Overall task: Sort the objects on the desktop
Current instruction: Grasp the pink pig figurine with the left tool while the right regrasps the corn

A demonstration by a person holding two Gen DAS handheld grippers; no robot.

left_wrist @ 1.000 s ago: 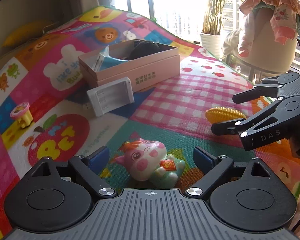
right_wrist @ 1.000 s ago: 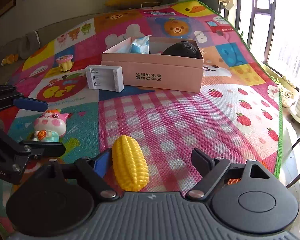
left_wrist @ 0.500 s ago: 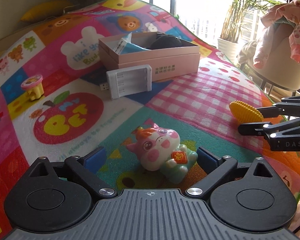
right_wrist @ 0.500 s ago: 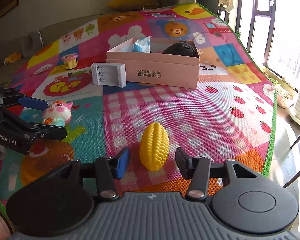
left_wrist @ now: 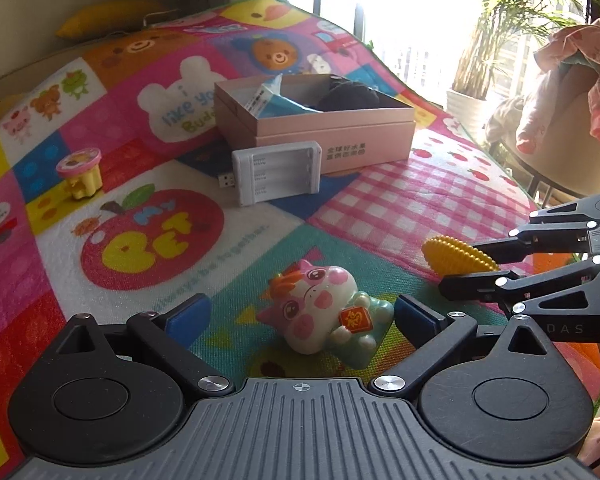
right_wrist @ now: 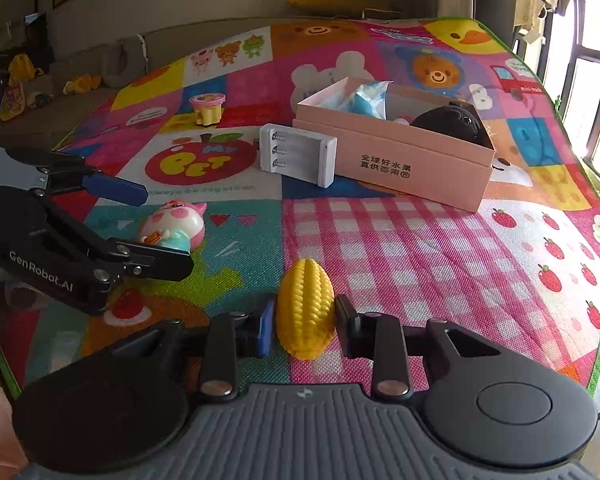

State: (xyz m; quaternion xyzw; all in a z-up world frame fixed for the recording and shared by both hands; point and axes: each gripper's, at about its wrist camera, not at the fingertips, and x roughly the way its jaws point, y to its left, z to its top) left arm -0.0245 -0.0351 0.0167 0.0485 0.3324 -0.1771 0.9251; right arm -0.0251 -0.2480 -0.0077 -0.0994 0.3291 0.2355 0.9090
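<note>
We're holding the R gripper (right_wrist: 305, 330) around the yellow toy corn (right_wrist: 306, 308), which is lying on the play mat (right_wrist: 440, 264) at the pink check patch; jaws have just been closing, pads now pinching it from both sides. Our L gripper (left_wrist: 302, 318) is hovering w/ jaws spread wide, the pig figurine (left_wrist: 326, 314) lying on its side between them, untouched. The pink box (right_wrist: 396, 160) is sitting farther back, w/ the white battery holder (right_wrist: 298, 154) leaning on its front.
</note>
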